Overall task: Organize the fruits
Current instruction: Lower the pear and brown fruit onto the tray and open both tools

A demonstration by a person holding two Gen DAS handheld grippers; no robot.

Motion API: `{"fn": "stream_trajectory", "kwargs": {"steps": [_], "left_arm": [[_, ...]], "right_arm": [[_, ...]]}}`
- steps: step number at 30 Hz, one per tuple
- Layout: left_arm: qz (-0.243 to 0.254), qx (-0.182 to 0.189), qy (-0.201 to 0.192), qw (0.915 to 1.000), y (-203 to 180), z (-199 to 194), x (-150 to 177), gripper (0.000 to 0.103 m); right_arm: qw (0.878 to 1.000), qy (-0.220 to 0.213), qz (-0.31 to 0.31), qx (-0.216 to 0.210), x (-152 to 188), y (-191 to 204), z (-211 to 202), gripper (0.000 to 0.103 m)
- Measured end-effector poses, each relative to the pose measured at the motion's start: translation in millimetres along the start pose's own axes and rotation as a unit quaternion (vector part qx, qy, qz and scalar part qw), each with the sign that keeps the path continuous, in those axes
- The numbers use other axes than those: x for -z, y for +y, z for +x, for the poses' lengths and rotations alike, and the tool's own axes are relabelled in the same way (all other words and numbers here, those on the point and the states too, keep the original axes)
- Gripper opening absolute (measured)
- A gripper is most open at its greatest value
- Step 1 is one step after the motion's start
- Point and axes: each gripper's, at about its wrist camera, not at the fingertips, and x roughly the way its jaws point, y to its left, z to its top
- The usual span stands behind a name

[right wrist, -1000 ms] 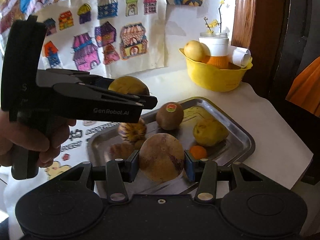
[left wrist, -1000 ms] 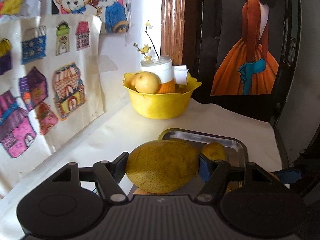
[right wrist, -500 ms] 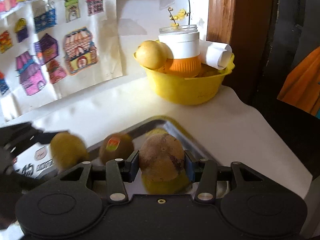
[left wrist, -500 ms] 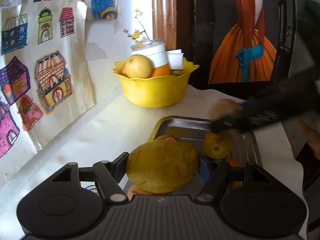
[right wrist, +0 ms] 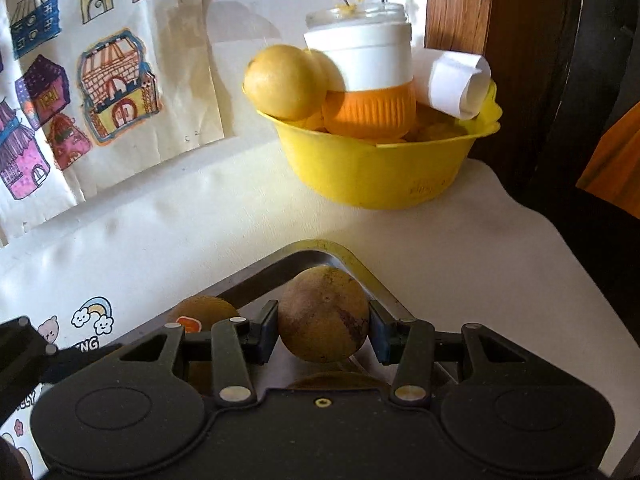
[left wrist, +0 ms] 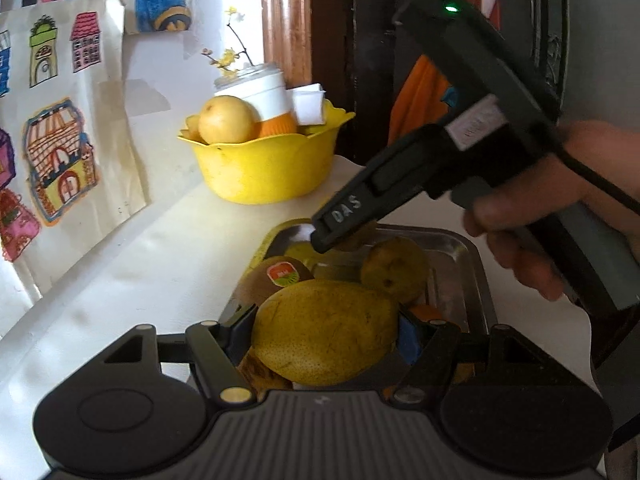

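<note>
Both tongs loaded: left gripper (left wrist: 326,334) is clamped across a big yellow-green pear (left wrist: 324,332), right gripper (right wrist: 323,328) is clamped on a round brown-mottled fruit (right wrist: 323,314). Landmark = steel tray (left wrist: 476,256).

- Pear hangs above the tray's near end; round fruit hangs over the tray's far corner, the one facing the yellow bowl (right wrist: 376,176).
- Yellow bowl sits beyond the tray's far end, apart from it, already packed: yellow fruit (right wrist: 282,80), orange-and-white jar (right wrist: 366,80), paper roll (right wrist: 460,80).
- In the tray: kiwi with sticker (left wrist: 276,280) at the left edge, spotted pear (left wrist: 396,268) mid-tray, something small and orange (left wrist: 426,312) behind the left gripper's right finger.

Risks, my read:
1. Collision. In the left view the right tool crosses directly over the tray's far half, close ahead of the held pear. Two loaded tongs in one narrow lane; a bump could knock either fruit loose.
2. Pear is held across its long axis, bulk below the pads (left wrist: 408,340). Could pivot or slide out on a fast swing.
3. Bowl has little free room. A fruit dropped on top may roll off, or tip the jar.
4. Release over the tray: round fruit rolls, hits the kiwi or rim.
</note>
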Motion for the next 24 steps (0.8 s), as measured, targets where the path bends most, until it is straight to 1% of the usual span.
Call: {"fn": "stream_trajectory", "kwargs": {"steps": [6,15,19,24], "left_arm": [[0.020,-0.001,0.009,0.9998,-7.4,3.0,8.3,0.074],[0.015,0.007,0.017,0.9997,-7.7,6.4,7.5,0.075],[0.012,0.004,0.016,0.9998,-7.7,6.8,6.6,0.075],[0.009,0.010,0.012,0.9998,-4.3,3.6,7.2,0.079]], "right_arm": [[1.000,0.007,-0.003,-0.002,-1.3,1.0,7.0,0.048],[1.000,0.021,0.000,-0.003,5.5,-1.6,16.1,0.048],[1.000,0.024,0.000,-0.003,6.1,-1.0,15.8,0.050],[1.000,0.020,-0.001,-0.003,4.7,-0.7,15.0,0.053]]}}
